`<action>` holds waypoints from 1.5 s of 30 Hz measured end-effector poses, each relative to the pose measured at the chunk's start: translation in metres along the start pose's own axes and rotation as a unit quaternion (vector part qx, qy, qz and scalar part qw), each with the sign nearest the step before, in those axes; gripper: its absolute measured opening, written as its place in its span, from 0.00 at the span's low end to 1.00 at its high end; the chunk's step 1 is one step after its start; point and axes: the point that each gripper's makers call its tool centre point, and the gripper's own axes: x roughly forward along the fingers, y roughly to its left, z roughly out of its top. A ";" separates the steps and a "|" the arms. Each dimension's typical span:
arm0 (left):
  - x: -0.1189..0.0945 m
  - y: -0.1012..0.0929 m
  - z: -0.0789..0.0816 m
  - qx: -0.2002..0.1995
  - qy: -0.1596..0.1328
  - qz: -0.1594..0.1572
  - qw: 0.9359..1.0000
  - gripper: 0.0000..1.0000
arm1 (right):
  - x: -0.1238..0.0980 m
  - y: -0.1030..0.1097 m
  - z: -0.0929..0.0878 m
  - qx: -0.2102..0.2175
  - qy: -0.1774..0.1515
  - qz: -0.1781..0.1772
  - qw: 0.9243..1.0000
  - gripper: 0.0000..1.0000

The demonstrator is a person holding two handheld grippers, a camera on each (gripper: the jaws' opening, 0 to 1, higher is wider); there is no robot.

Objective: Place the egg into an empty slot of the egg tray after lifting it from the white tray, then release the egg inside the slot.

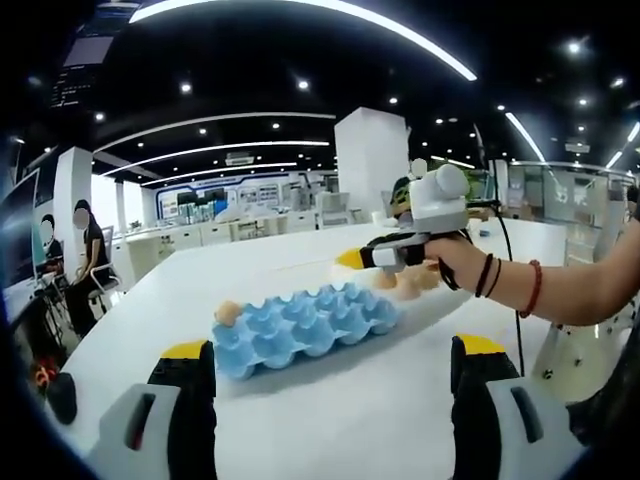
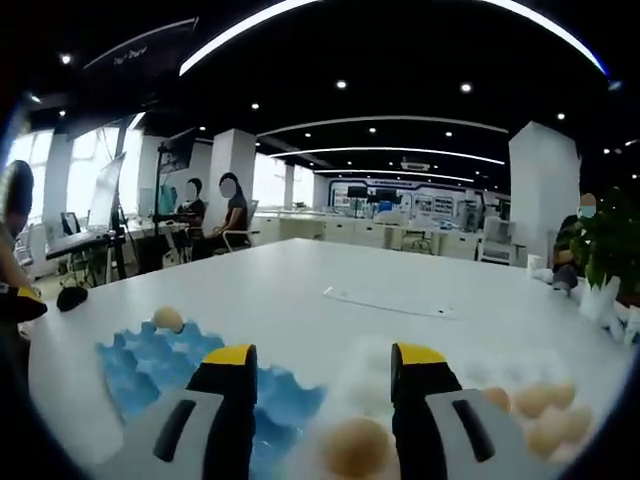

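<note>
blue egg tray (image 1: 305, 328) holds one egg (image 1: 229, 312) at its far corner, the other slots empty. right gripper (image 2: 322, 372) hangs open over the white tray (image 2: 520, 375), an egg (image 2: 352, 447) between its jaws, not yet gripped. left gripper (image 1: 330, 362) waits open.

A pale blue egg tray (image 1: 305, 325) is seen on a white desk (image 1: 330, 420), beige-brown eggs (image 2: 535, 410) beside it, black claw tips capped yellow.
</note>
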 end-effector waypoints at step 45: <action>-0.003 0.004 0.012 0.011 -0.017 -0.028 0.999 1.00 | -0.008 -0.070 -0.046 0.041 0.100 -0.086 0.990 0.35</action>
